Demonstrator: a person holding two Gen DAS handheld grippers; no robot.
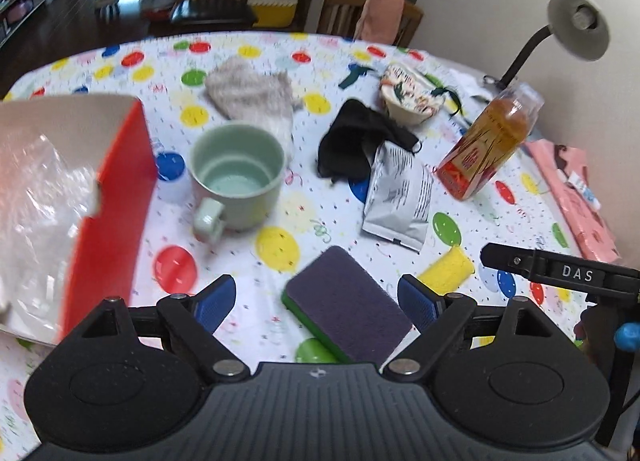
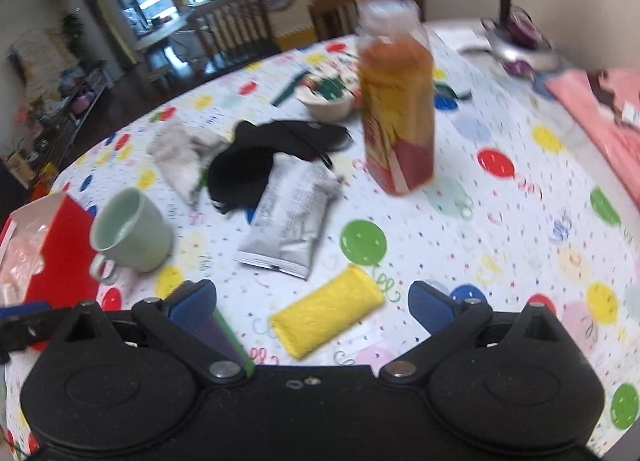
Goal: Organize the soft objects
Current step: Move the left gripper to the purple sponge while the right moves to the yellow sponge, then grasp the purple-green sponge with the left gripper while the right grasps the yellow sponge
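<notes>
A purple-and-green sponge point(image 1: 348, 305) lies on the balloon-print tablecloth between the fingers of my open left gripper point(image 1: 318, 301). A yellow sponge point(image 2: 326, 311) lies between the fingers of my open right gripper point(image 2: 314, 305); it also shows in the left wrist view point(image 1: 448, 271). Farther back lie a black cloth point(image 1: 360, 139) point(image 2: 256, 159), a grey knitted cloth point(image 1: 252, 95) point(image 2: 182, 155) and a small patterned fabric pouch point(image 1: 408, 95). Both grippers are empty.
A green mug point(image 1: 236, 177) point(image 2: 134, 231), a red box with plastic wrap point(image 1: 108, 205) point(image 2: 60, 249), a silver packet point(image 1: 398, 193) point(image 2: 292, 215), an orange drink bottle point(image 1: 486, 145) point(image 2: 396, 97), a desk lamp point(image 1: 576, 27) and a pink item point(image 1: 572, 189) point(image 2: 600, 113) share the table.
</notes>
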